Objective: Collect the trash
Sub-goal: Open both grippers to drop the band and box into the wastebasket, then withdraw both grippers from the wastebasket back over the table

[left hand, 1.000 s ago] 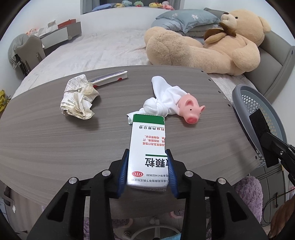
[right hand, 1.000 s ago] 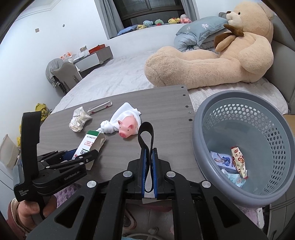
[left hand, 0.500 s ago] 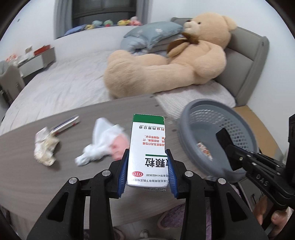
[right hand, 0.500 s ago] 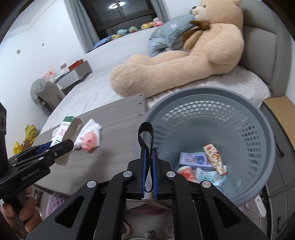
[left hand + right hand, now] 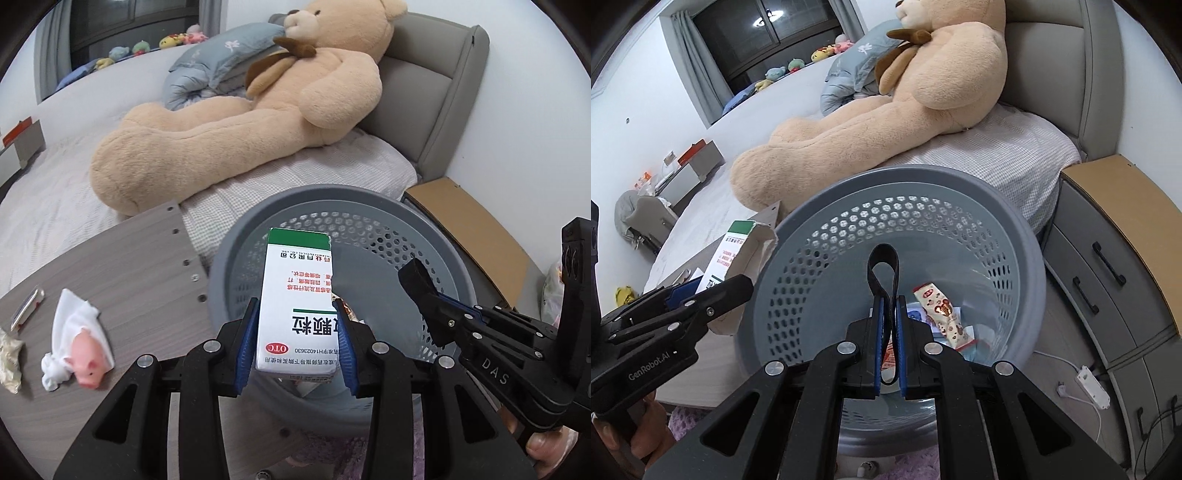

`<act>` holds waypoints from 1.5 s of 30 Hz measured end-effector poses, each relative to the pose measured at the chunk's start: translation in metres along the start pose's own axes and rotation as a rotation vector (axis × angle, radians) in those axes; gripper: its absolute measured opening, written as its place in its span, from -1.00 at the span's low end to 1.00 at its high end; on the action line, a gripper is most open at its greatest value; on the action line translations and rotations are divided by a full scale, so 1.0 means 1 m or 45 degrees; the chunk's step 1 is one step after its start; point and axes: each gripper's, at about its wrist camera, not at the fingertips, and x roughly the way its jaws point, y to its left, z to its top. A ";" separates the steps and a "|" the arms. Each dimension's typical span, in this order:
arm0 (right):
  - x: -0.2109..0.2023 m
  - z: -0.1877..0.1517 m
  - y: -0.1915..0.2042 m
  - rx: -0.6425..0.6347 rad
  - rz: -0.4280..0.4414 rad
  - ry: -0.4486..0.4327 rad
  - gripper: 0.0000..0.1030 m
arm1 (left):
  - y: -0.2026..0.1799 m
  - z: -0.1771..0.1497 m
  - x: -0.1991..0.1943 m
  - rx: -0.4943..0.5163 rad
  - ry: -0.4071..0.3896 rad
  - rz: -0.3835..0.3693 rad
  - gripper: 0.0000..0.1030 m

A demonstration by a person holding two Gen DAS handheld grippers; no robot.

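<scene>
A white medicine box (image 5: pixel 295 306) with a green end sits between the blue pads of my left gripper (image 5: pixel 295 314), whose jaws are opening. The box hangs over the near-left rim of the grey perforated basket (image 5: pixel 240 236). In the right wrist view the same box (image 5: pixel 727 251) and left gripper (image 5: pixel 713 291) show at the left of the basket (image 5: pixel 960 177). My right gripper (image 5: pixel 887 306) is shut on a black loop band (image 5: pixel 882 273) above the basket's inside. Wrappers (image 5: pixel 940 314) lie on the basket's bottom. Crumpled paper (image 5: pixel 9 354) lies on the table.
A pink pig toy (image 5: pixel 85 350) on a white cloth (image 5: pixel 74 314) and a pen-like stick (image 5: pixel 26 310) lie on the wooden table (image 5: pixel 129 258). A big teddy bear (image 5: pixel 221 122) lies on the bed behind. A drawer cabinet (image 5: pixel 1108 266) stands right of the basket.
Both grippers swung right, from over the table to over the basket. The left one carried the medicine box along; the right one kept the black band.
</scene>
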 end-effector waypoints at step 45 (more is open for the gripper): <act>-0.001 -0.002 -0.002 0.034 0.013 -0.016 0.30 | 0.026 -0.005 -0.019 -0.093 -0.061 0.150 0.73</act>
